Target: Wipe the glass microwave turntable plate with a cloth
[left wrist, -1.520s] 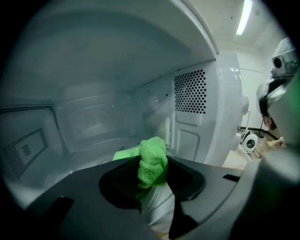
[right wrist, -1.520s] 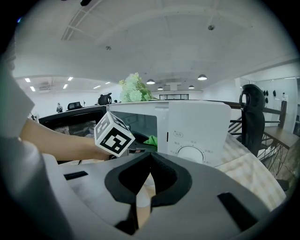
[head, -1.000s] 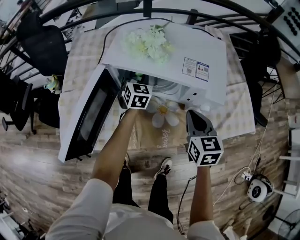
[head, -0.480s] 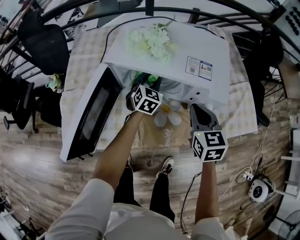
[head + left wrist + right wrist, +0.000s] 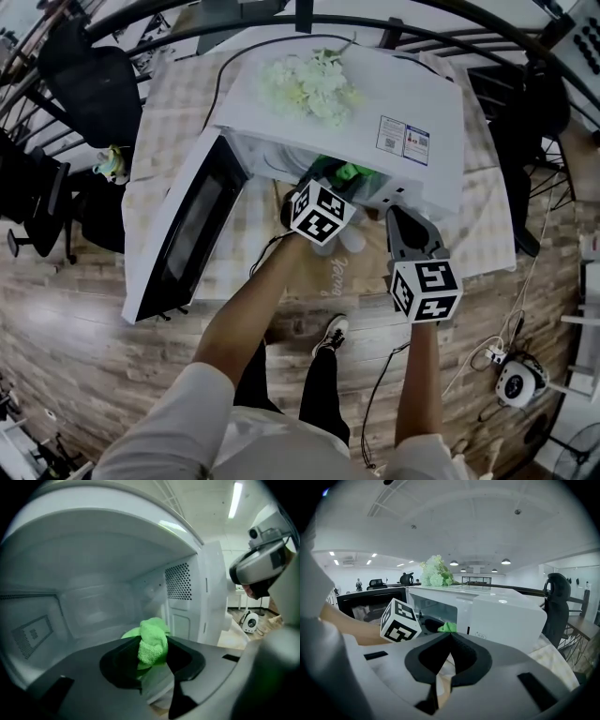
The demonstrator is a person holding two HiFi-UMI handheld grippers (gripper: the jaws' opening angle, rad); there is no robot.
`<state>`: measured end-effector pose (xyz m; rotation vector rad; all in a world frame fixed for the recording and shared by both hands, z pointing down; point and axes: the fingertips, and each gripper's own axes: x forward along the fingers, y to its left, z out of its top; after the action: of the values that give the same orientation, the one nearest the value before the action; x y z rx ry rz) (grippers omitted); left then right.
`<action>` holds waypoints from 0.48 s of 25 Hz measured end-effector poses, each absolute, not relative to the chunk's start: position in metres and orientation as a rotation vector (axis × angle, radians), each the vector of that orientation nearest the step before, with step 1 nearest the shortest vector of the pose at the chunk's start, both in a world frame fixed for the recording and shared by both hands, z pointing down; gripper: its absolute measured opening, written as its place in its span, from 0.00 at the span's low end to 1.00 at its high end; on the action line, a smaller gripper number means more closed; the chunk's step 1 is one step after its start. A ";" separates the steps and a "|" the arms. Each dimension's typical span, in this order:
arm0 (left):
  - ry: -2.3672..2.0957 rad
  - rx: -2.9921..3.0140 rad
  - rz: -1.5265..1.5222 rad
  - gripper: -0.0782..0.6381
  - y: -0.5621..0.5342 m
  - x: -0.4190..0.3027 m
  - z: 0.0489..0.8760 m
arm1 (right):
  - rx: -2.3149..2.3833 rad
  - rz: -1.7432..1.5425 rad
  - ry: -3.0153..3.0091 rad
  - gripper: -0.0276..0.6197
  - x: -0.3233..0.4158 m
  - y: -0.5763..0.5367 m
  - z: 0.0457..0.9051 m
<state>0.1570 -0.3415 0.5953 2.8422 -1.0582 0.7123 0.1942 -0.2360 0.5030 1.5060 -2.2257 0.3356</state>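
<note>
Left gripper (image 5: 152, 654) has slid over since a second ago, from the door side of the opening to its right end. The green cloth (image 5: 153, 641) now pokes out in the head view too. Its jaws are clamped on that cloth, which bunches up between the tips inside the microwave (image 5: 375, 103), pretty close to the vented wall (image 5: 178, 581) on the right. Can't really pick out the glass plate under it; the cavity floor is just a pale blur from this angle. Right gripper (image 5: 450, 637) has barely budged. Its jaws are pressed together with nothing in them, and it hangs outside, in front of the microwave's right part and over the table (image 5: 159, 122) edge. Door (image 5: 187, 225) is swung wide open to the left, same as before. Flowers (image 5: 309, 84) sit on top of the microwave.
</note>
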 end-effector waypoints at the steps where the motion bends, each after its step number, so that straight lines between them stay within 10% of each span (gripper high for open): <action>1: -1.123 2.831 0.685 0.32 -0.350 0.146 0.590 | 1.511 0.338 -2.225 0.06 0.195 -0.236 0.503; 12: -1.603 2.456 0.803 0.33 -0.436 0.033 0.613 | 1.522 0.384 -2.202 0.06 0.201 -0.227 0.519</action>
<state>0.0332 -0.4360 0.6127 2.4555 -1.6033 0.8032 0.2007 -0.2274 0.5192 1.5218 -2.2023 0.3837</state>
